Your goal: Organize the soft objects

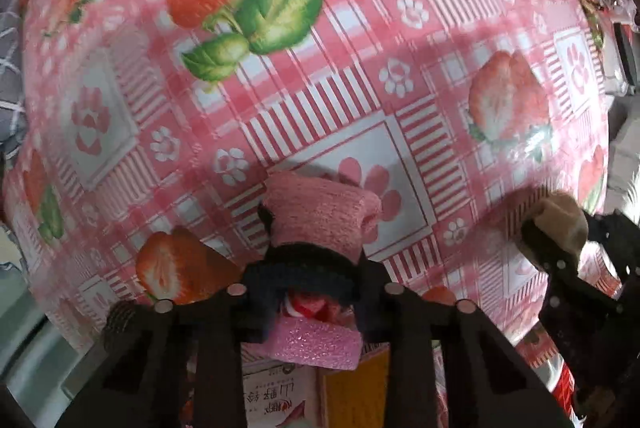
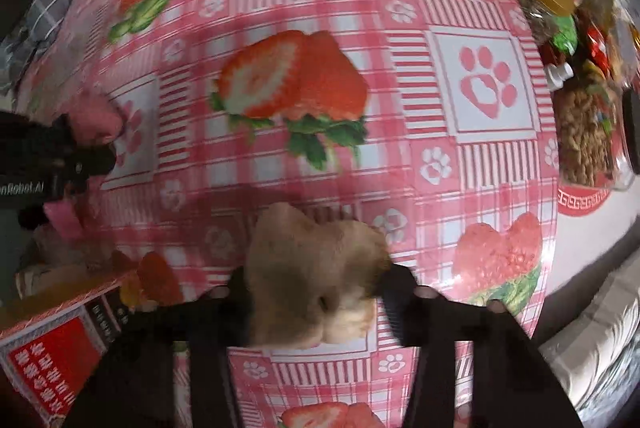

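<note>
Nearest to you, your left gripper (image 1: pixel 316 268) is closed on a pink knitted toy (image 1: pixel 320 216), and your right gripper (image 2: pixel 316 292) is closed on a tan plush toy (image 2: pixel 312 268). Both toys hang over the tablecloth (image 2: pixel 400 108); the box (image 2: pixel 60 340) lies near-left, closer to your left hand.

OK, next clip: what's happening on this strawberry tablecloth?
A person works two handheld grippers over the tablecloth. The left gripper is closed on a pink knitted piece with a dark band; the right gripper is closed on a tan plush item. Printed boxes sit near the table's edge.
</note>
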A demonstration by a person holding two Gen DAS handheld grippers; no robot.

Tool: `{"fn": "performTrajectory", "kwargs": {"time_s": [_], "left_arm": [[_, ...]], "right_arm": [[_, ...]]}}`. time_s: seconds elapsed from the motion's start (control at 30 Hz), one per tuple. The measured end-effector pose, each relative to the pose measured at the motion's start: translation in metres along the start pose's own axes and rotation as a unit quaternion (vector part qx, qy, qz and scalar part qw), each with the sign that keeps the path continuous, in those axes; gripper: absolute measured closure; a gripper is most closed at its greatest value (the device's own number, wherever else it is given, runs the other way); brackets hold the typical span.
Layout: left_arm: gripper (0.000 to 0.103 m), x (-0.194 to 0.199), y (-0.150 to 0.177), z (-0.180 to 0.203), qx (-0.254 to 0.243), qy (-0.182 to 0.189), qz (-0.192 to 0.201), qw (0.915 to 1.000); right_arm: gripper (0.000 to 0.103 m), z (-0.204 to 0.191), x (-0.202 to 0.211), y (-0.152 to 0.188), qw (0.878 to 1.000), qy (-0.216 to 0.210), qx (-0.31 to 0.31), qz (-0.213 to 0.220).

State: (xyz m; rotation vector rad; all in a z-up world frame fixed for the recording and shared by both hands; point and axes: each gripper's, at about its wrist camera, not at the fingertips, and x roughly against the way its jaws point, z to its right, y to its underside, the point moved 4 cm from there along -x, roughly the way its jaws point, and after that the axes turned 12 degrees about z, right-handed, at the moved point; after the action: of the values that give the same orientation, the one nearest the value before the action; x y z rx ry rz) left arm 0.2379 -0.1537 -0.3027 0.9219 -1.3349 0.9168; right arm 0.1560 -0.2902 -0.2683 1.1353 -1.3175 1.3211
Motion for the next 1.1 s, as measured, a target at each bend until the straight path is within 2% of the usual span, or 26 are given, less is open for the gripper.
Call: {"fn": "performTrajectory", "kwargs": {"time_s": [0.2, 0.43, 0.67, 0.93, 1.1], "left_arm": [[0.072, 0.051, 0.001, -0.012, 0.041, -0.005, 0.097, 0.9945], [0.072, 0.099, 0.005, -0.028, 0.08, 0.001, 0.172, 0.9819], [0.072, 0.129, 0.022, -0.033, 0.084, 0.01, 0.202, 0.9756], [0.072, 0.139, 0.04, -0.035, 0.096, 0.02, 0.205, 0.9738], [0.072, 0.158, 0.04, -0.015, 0.067, 0.026, 0.222, 0.9723]], "right_arm": [[0.065, 0.001, 0.029, -0.002, 0.999, -0.03, -0.022, 0.024], [0.065, 0.003, 0.059, 0.001, 0.997, -0.044, -0.041, 0.041], [0.065, 0.012, 0.088, 0.016, 0.996, -0.05, -0.058, 0.046], [0.065, 0.009, 0.096, 0.025, 0.995, -0.044, -0.067, 0.054], [0.065, 0.011, 0.106, 0.031, 0.995, -0.036, -0.073, 0.062]]}}
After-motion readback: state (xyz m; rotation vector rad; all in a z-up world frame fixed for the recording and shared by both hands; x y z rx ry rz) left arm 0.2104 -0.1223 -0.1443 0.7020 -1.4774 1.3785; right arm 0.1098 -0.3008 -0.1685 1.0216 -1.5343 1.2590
